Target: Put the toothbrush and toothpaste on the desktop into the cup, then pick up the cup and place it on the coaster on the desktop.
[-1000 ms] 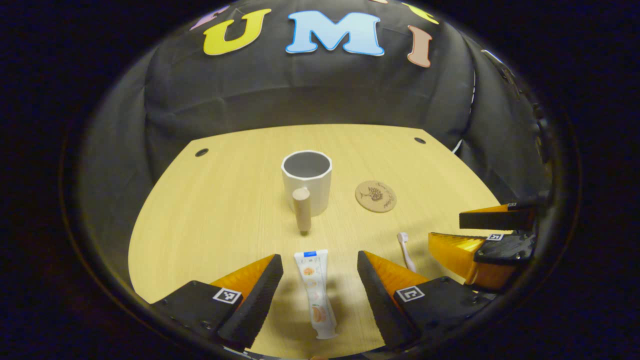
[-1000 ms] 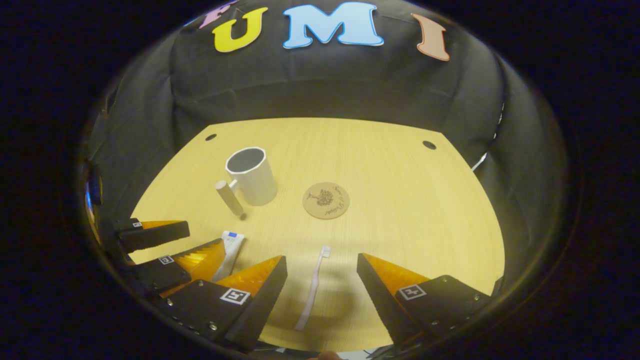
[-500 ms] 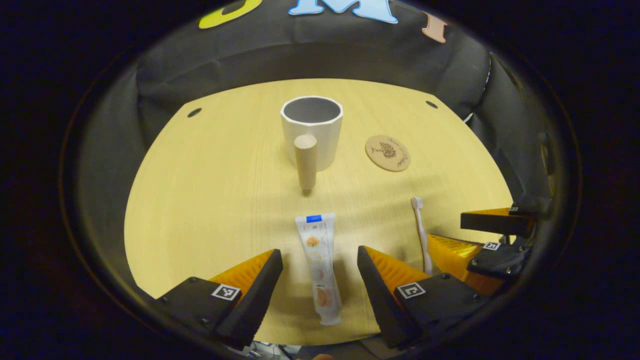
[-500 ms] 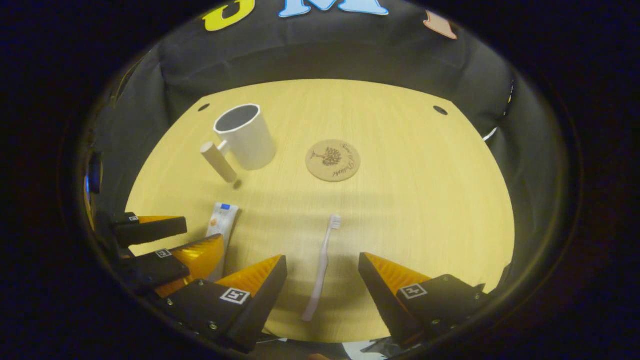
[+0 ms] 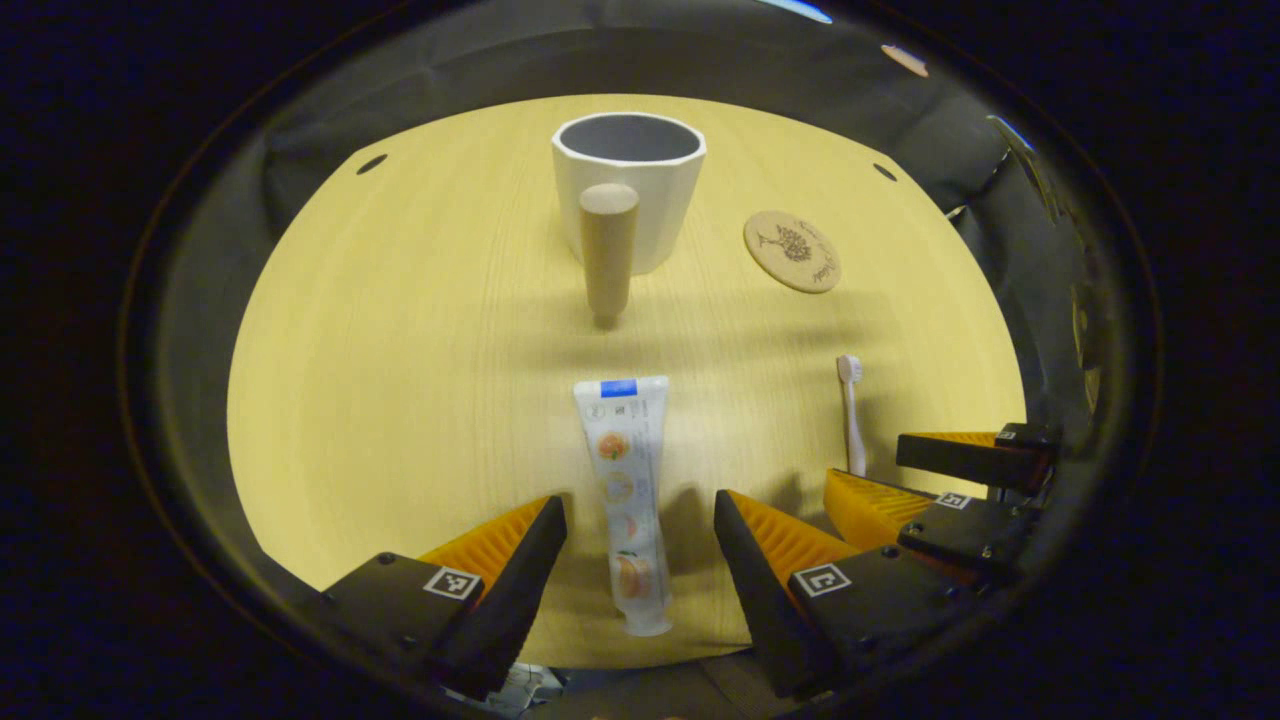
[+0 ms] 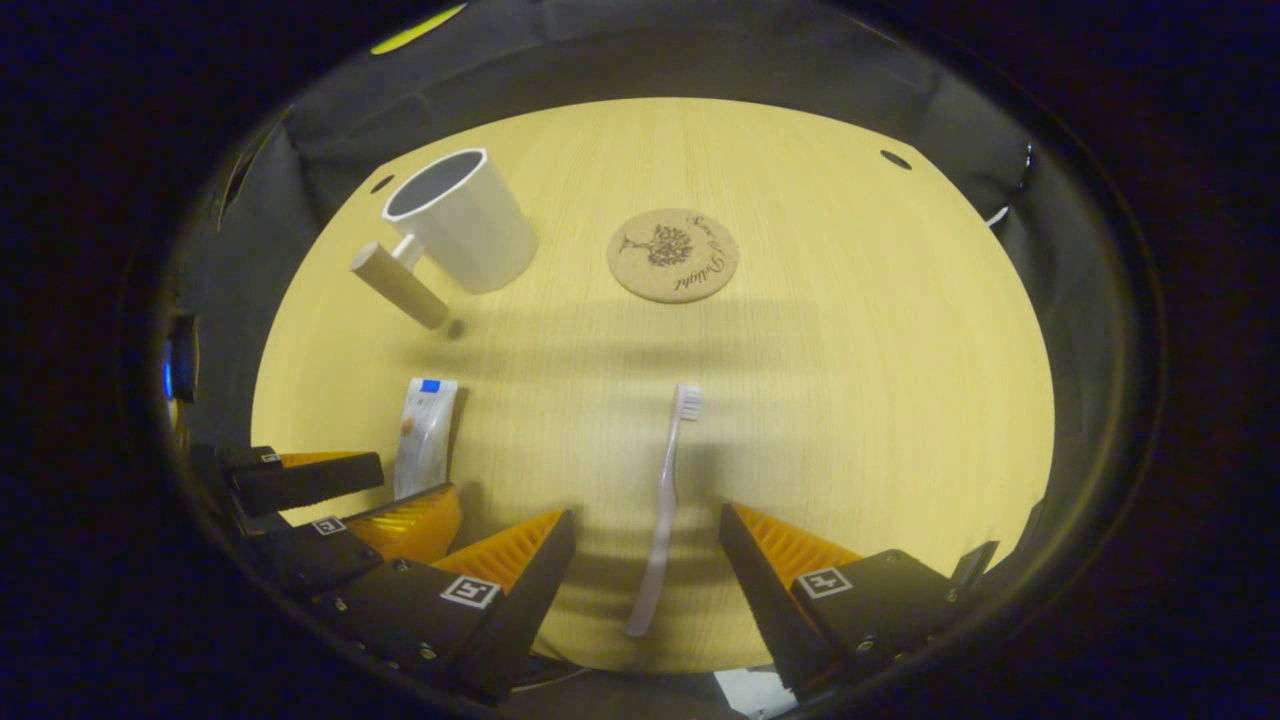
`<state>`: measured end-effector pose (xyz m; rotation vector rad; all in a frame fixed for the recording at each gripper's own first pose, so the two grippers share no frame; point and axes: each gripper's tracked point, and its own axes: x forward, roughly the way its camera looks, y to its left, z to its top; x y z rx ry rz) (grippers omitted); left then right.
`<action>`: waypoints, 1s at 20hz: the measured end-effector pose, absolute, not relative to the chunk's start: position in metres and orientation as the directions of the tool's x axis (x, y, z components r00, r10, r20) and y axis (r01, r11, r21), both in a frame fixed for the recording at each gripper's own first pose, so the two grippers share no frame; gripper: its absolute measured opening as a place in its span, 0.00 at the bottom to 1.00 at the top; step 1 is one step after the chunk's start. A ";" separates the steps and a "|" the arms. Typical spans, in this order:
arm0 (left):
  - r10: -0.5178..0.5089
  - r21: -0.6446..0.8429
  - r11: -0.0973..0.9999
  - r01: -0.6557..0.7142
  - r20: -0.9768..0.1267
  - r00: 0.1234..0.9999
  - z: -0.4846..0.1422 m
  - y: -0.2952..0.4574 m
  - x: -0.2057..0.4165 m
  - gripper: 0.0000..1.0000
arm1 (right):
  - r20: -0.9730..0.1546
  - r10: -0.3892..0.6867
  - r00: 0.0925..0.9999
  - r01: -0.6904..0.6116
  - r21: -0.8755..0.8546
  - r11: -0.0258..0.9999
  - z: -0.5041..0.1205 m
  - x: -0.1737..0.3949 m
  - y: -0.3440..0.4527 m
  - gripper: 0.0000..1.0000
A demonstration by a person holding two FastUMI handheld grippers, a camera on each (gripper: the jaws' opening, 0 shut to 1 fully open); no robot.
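A white toothpaste tube [image 5: 623, 490] lies lengthwise on the wooden desk [image 5: 400, 350], its lower half between the fingers of my open left gripper [image 5: 640, 560]. In the right gripper view a pale toothbrush [image 6: 665, 500] lies head away, its handle between the fingers of my open right gripper [image 6: 645, 575]. Neither gripper touches its object. The white cup [image 5: 630, 190] with a wooden handle [image 5: 607, 250] stands upright and empty at the far middle. It also appears as the cup [image 6: 458, 220] at the upper left. The round cork coaster [image 6: 672, 254] lies to its right.
The right gripper [image 5: 930, 480] shows at the lower right of the left gripper view beside the toothbrush [image 5: 851, 410]. The left gripper [image 6: 330, 495] sits lower left in the right gripper view, by the toothpaste [image 6: 425, 435]. Black cloth surrounds the desk; the near edge lies just below both grippers.
Both grippers have dropped and tilted down toward the desk, so the toothpaste and the toothbrush now reach further in between the open fingers. Nothing on the desk has moved.
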<state>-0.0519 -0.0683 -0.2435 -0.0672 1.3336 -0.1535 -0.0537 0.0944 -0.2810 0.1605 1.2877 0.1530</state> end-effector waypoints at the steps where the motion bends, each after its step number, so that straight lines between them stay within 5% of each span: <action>1: -0.148 -0.136 0.988 0.068 -0.964 0.221 -0.243 -0.068 -0.051 0.96 | -0.946 0.201 0.255 -0.019 0.203 0.979 -0.283 -0.056 0.094 0.87; 10: -0.156 -0.155 0.988 0.019 -0.974 0.165 -0.259 -0.068 -0.052 0.93 | -0.968 0.180 0.177 -0.003 0.182 0.983 -0.299 -0.059 0.095 0.76; 11: -0.158 -0.158 0.987 0.015 -0.975 0.157 -0.261 -0.069 -0.053 0.91 | -0.969 0.180 0.170 -0.001 0.182 0.983 -0.300 -0.061 0.096 0.65; 14: -0.148 -0.148 0.989 0.012 -0.978 0.147 -0.266 -0.067 -0.052 0.74 | -0.971 0.166 0.174 0.004 0.170 0.986 -0.300 -0.060 0.092 0.62; 15: -0.145 -0.144 0.989 0.018 -0.978 0.148 -0.266 -0.066 -0.051 0.72 | -0.971 0.171 0.167 -0.005 0.173 0.985 -0.301 -0.060 0.093 0.49; 16: -0.146 -0.145 0.989 0.017 -0.978 0.149 -0.267 -0.067 -0.049 0.75 | -0.972 0.171 0.161 -0.011 0.171 0.985 -0.301 -0.061 0.092 0.49; 18: -0.136 -0.134 0.991 0.019 -0.980 0.146 -0.268 -0.065 -0.049 0.59 | -0.975 0.167 0.149 -0.040 0.163 0.986 -0.302 -0.062 0.092 0.47; 19: -0.135 -0.133 0.991 0.020 -0.980 0.143 -0.270 -0.064 -0.049 0.41 | -0.980 0.115 0.164 -0.020 0.113 0.993 -0.306 -0.060 0.083 0.47; 20: -0.134 -0.132 0.991 0.024 -0.981 0.142 -0.270 -0.064 -0.050 0.43 | -0.979 0.135 0.151 -0.014 0.134 0.991 -0.306 -0.060 0.087 0.30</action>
